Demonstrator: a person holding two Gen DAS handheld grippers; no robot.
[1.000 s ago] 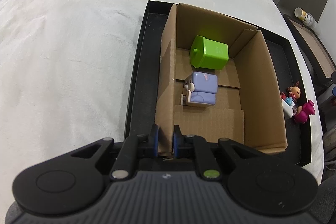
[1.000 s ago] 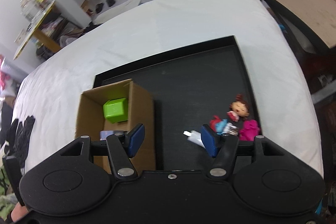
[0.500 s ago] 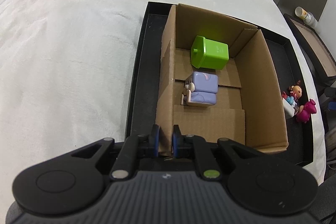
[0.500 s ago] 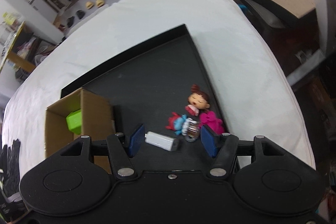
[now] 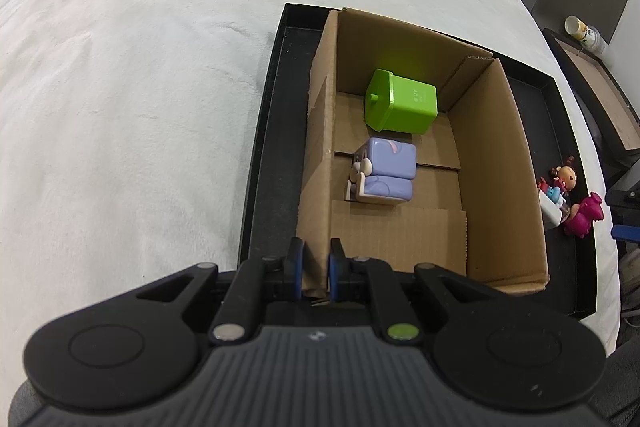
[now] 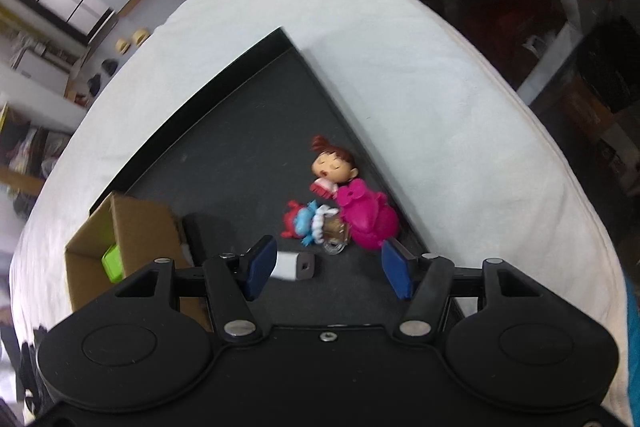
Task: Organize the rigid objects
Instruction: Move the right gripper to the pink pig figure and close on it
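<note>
The left tool is pinched narrow on the near-left wall of the cardboard box; the wall edge between its pads is partly hidden. The right tool stands wide, holding nothing, above the black tray, which rests on the white-covered desk. The left view alone shows the box interior: a green bin on its side at the far end, a purple block toy just nearer. The right view alone shows clearly the doll figures clustered by the tray's right rim. A white adapter lies partly behind the tool's left finger. The right view is motion-blurred at its edges.
</note>
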